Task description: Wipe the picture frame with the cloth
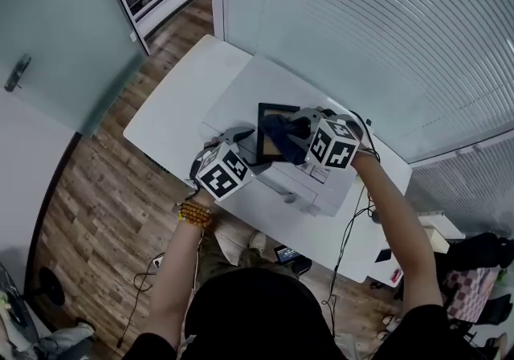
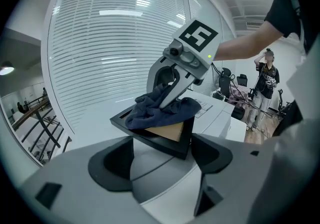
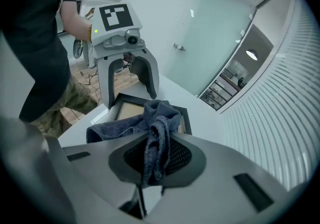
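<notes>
On the white table (image 1: 165, 121), the frame (image 3: 186, 116) sat tilted, with its black border and brown inner panel facing up. The dark blue cloth (image 2: 155, 110) lay bunched across that panel, covering most of it and spilling over the frame's edge.

My right gripper (image 3: 154, 143) came at the frame from its right side, pointing steeply down. Its jaws were clenched on a twisted fold of the cloth. I judged that this grip let the loose part of the cloth drag over the panel while the gripper itself stayed off the frame.

My left gripper (image 2: 161, 144) was at the frame's left corner. Its jaws stood wide, one on each side of the corner, and they looked closed against the border. I took that as a bracing grip, holding the frame steady and tilted so the wiping would not push it across the table.

I read the wiping as under way, with the cloth on the panel and most of the border not yet covered. The main risk I saw was the frame twisting out of its corner hold if the cloth snagged.
</notes>
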The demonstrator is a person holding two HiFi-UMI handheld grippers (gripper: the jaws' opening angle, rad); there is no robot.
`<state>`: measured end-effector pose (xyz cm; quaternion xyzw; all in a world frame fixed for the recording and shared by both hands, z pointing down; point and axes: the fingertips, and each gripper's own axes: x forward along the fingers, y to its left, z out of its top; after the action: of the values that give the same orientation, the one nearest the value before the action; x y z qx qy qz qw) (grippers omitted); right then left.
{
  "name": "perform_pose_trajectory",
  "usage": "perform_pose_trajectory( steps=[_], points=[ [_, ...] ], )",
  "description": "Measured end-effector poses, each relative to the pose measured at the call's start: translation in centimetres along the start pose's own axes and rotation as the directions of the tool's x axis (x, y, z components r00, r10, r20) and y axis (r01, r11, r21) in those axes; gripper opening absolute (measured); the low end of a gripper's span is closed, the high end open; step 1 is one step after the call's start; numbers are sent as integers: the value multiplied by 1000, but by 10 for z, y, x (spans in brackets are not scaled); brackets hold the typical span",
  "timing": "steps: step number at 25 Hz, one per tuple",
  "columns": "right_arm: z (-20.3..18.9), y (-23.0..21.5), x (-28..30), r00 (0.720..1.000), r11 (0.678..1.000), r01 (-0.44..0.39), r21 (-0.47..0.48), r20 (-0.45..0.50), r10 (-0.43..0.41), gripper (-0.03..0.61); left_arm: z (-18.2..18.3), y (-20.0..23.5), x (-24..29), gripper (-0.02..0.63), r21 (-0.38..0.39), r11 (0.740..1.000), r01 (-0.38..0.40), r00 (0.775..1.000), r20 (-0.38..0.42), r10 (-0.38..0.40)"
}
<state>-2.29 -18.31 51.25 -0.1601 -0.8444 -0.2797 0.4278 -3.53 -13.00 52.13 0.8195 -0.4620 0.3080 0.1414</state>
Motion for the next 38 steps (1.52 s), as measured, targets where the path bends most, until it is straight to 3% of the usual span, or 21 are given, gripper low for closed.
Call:
perform_pose_trajectory(
  steps=[8, 12, 13, 15, 17, 19, 20, 22, 25, 27, 32, 38],
  points=[
    [14, 36, -5, 993, 996, -67, 55, 101, 61, 35, -2, 1, 2, 364, -29, 999, 13, 1000, -17, -13],
    [17, 39, -17, 950, 962, -267, 64, 183, 251, 37, -3, -2, 2, 356, -23, 999, 22, 1000, -5, -22],
    [23, 30, -24, 940, 957, -284, 61, 212, 266, 38, -3, -2, 0, 350, -19, 1000, 23, 1000, -1, -23],
    [36, -9, -38, 944, 972, -220, 80, 269, 191, 41, -2, -1, -1, 347, -13, 1000, 20, 1000, 5, -20],
    [43, -59, -41, 961, 990, -70, 125, 273, 34, 43, -1, 0, -1, 347, -4, 1000, 14, 1000, 10, -14],
    [36, -90, -24, 979, 991, 53, 127, 188, -77, 43, 0, 1, 0, 347, 11, 1000, 9, 1000, 15, -9],
    [30, -92, -9, 988, 992, 75, 104, 130, -88, 43, 0, 0, 0, 347, 16, 1000, 8, 1000, 15, -9],
    [22, -82, 20, 995, 994, 71, 79, 59, -76, 43, 0, -1, -1, 345, 16, 1000, 12, 1000, 8, -12],
    [24, -77, 31, 989, 982, 104, 160, 90, -119, 40, 1, -1, -2, 342, 20, 1000, 16, 1000, 6, -16],
    [25, -75, 27, 986, 980, 126, 156, 92, -141, 37, 3, 0, -3, 344, 28, 1000, 15, 1000, 13, -15],
    [34, -54, 27, 994, 994, 84, 71, 69, -89, 38, 1, 0, -4, 341, 35, 999, 19, 1000, 12, -19],
    [38, -25, 24, 996, 998, 33, 53, 81, -37, 37, -3, 0, -2, 337, 25, 999, 38, 999, -13, -38]
  ],
)
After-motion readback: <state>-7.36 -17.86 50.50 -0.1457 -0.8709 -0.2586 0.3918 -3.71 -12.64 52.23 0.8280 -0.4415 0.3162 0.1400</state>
